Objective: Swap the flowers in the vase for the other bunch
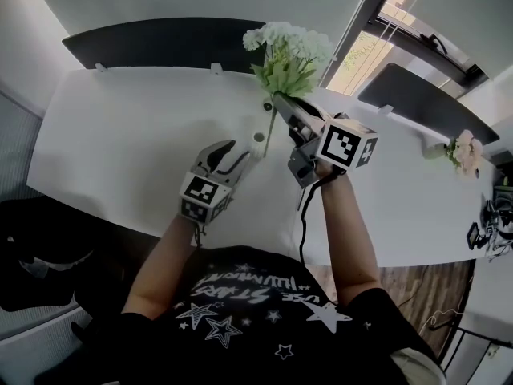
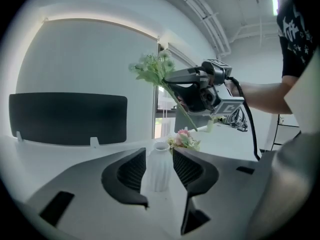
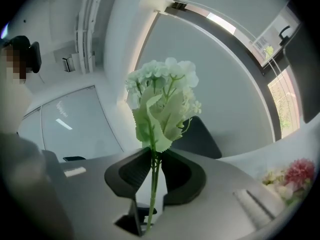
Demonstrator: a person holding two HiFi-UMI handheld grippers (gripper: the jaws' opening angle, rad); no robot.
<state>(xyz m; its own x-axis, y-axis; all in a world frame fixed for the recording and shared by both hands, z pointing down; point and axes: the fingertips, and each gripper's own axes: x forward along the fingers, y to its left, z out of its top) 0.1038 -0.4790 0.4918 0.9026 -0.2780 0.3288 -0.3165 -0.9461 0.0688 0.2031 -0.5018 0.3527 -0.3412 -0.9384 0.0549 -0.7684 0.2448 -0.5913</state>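
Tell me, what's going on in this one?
A person works with a gripper in each hand. The right gripper has its fingers shut on the stems of the white flower bunch, held up clear of the white vase, which stands empty on the table. The left gripper is open beside the vase, not gripping it. The pink bunch lies farther along the table, untouched.

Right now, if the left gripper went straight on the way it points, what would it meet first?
Most likely the white vase, upright just ahead of the left gripper, in line with its open jaws.
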